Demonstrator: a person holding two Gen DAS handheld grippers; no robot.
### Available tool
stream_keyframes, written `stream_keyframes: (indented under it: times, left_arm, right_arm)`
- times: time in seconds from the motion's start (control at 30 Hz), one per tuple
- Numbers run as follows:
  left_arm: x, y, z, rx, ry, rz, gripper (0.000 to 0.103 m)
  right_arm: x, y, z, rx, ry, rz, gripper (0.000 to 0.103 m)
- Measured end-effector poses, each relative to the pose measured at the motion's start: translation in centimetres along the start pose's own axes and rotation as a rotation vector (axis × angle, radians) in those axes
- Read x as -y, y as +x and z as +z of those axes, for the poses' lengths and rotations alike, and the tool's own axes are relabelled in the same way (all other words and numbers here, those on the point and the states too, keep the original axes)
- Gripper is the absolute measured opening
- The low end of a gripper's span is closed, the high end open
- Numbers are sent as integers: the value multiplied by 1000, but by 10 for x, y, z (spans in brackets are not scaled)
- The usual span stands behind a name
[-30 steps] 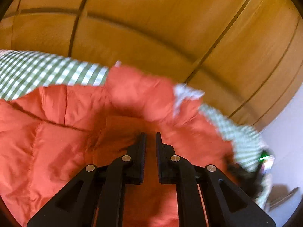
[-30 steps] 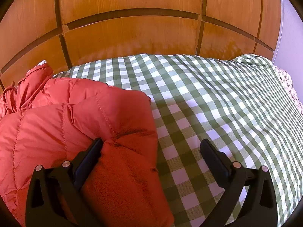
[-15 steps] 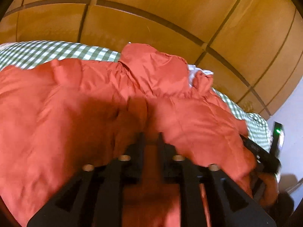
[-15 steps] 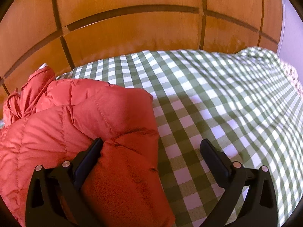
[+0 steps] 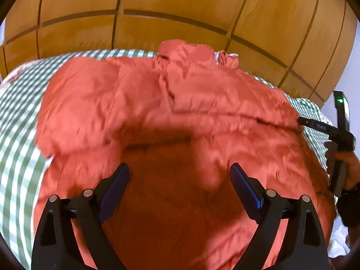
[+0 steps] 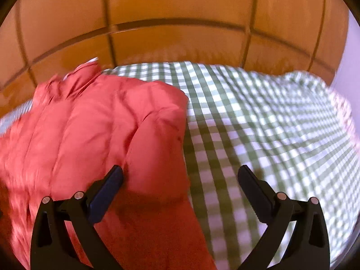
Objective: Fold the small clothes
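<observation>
Behind everything, the glossy orange-brown wooden panelled wall [image 5: 180, 4] fills the top of both views. Below it lies the bed's green-and-white checked sheet [image 6: 258, 117], spreading across the right and centre of my right wrist view and showing at the left edge of my left wrist view. On that sheet rests the puffy orange-red quilted jacket [image 5: 171, 103], covering the middle and bottom of the left view and the left half of the right view, its collar bunched toward the wall. My left gripper [image 5: 180, 175] has just been opening; its 2 jaws now stand wide apart above the jacket, clamping nothing. My right gripper [image 6: 180, 175] is also spread wide, 1 finger against the jacket's edge, the other over the sheet. My right hand [image 5: 346, 168] shows at the left view's right edge.
</observation>
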State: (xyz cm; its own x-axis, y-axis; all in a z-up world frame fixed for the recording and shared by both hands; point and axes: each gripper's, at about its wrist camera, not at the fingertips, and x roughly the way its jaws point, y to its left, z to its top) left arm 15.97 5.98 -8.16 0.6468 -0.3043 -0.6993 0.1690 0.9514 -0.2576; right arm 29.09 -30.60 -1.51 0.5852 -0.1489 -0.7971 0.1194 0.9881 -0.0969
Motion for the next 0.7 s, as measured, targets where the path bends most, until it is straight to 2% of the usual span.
stream_keyframes:
  times: [0.2,0.33,0.43,0.6,0.7]
  left_arm:
    - [-6,-19,-14,-7,1,16,90]
    - [-10,-34,-24,-1,15,50,90]
    - [-18,-48,-34,18,11,72,94]
    - [-37,-73,-50,82,-6,66,94]
    - [-44,-81,-58,75,2,83,95]
  right_arm:
    - [-7,-29,-29,22,-91,-35,101]
    - [-1,-41,-43,28,-73,2,101]
    - [0,-50,-54,32,-70,22,101]
    - [5,-63,-71,38,-72,46,101]
    - [12,-70,-80,42,-76,65,101]
